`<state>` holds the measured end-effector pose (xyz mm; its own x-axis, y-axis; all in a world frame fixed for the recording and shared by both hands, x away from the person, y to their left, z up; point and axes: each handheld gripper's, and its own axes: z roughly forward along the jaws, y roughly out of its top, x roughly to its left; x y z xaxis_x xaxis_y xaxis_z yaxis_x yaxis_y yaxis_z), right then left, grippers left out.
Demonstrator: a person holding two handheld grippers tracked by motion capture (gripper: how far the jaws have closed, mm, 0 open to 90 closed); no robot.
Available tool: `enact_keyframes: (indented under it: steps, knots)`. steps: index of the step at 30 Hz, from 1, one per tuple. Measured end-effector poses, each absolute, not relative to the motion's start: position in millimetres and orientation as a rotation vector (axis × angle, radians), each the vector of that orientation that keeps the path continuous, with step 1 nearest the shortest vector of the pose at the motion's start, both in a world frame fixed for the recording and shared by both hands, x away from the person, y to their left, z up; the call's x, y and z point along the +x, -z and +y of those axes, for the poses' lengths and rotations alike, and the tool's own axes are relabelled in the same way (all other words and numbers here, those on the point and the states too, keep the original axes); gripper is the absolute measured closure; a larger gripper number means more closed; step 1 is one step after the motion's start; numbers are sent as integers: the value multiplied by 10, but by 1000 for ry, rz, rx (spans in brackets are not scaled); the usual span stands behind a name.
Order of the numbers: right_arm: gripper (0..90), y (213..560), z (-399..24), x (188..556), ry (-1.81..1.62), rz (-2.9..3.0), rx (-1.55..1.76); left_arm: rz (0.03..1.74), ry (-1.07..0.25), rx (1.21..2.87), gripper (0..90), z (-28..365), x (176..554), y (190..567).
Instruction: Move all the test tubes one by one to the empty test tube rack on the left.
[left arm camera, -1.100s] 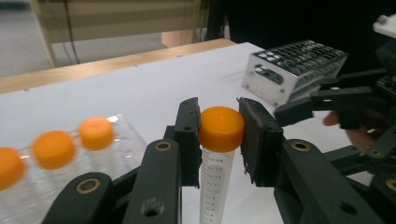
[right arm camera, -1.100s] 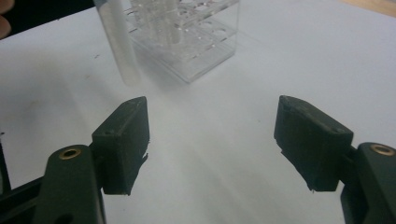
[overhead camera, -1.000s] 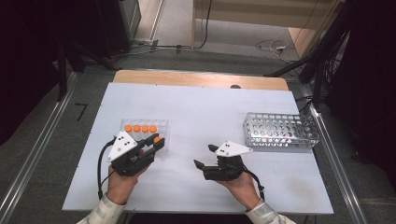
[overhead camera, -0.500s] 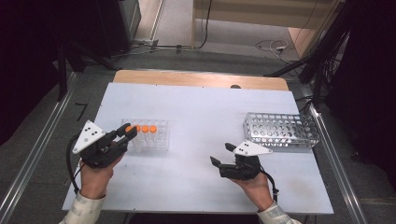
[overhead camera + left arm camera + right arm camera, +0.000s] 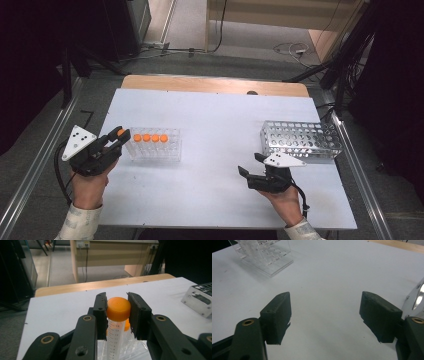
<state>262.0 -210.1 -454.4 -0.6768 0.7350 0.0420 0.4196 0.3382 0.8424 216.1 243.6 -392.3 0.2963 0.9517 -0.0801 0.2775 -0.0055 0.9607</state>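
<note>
Two grippers are at work over the white table (image 5: 215,125), one in each of the person's hands. The left gripper (image 5: 119,135) sits near the table's left edge, and its black jaws are clamped on the orange cap of a clear graduated tube (image 5: 118,315); in the left gripper view the cap is pinched squarely between the two pads and the tube hangs straight down below them, printed scale marks facing the camera. From the high view that tube is just beside the left end of the clear plastic rack (image 5: 154,149), at about the level of the rack's top, and I cannot tell whether its lower end is in the rack or outside it. Four more orange-capped tubes (image 5: 150,137) stand upright in a row along the rack's far side. Well apart, on the right half of the table, the right gripper (image 5: 248,170) points left, its jaws spread wide with nothing but bare tabletop between them, as the right gripper view makes plain. Just behind it, toward the right edge, a perforated metal rack (image 5: 300,139) rests on the table.
</note>
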Motion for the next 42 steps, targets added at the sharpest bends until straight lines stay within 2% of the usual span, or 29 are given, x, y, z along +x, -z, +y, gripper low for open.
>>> enact_keyframes:
  steps: [11, 24, 42]
  knots:
    - [228, 4555, -2123, 2621, -1259, 2259, 1036, 1203, -883, 1492, 700, 2470, 2284, 3916]
    - [228, 4564, -2121, 2619, -1255, 2261, 1040, 1202, -901, 1487, 699, 2439, 2427, 4022]
    - [228, 4562, -2127, 2622, -1255, 2261, 1041, 1217, -904, 1521, 689, 2403, 2445, 4162]
